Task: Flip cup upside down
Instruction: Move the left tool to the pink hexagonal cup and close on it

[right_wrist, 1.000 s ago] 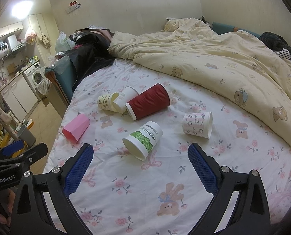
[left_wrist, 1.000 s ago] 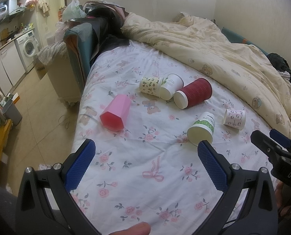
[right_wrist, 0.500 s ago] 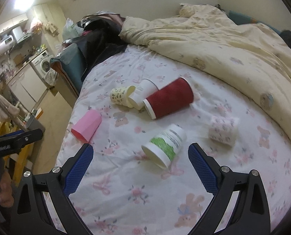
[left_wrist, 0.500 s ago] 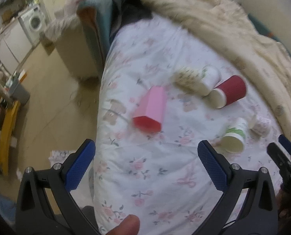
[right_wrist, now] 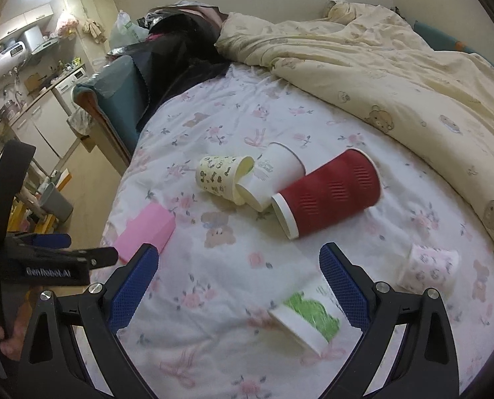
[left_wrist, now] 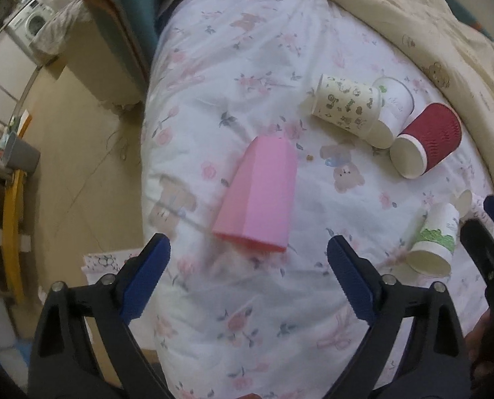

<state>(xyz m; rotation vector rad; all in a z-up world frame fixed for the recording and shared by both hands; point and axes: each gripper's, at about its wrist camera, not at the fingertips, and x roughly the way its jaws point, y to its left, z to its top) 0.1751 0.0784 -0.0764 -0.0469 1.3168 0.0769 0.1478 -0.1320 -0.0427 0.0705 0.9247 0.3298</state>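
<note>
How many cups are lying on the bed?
6, all on their sides: pink faceted cup near the bed's edge; cartoon-print paper cup, white paper cup and red ribbed cup clustered mid-bed; green-print paper cup nearest; pink-patterned paper cup rightmost.

The green cup is blurred in the right wrist view, its far end hidden behind a blue fingertip. In the left wrist view, the small floral cup is mostly hidden behind the green cup. The pink cup is partly covered by the left gripper.
</note>
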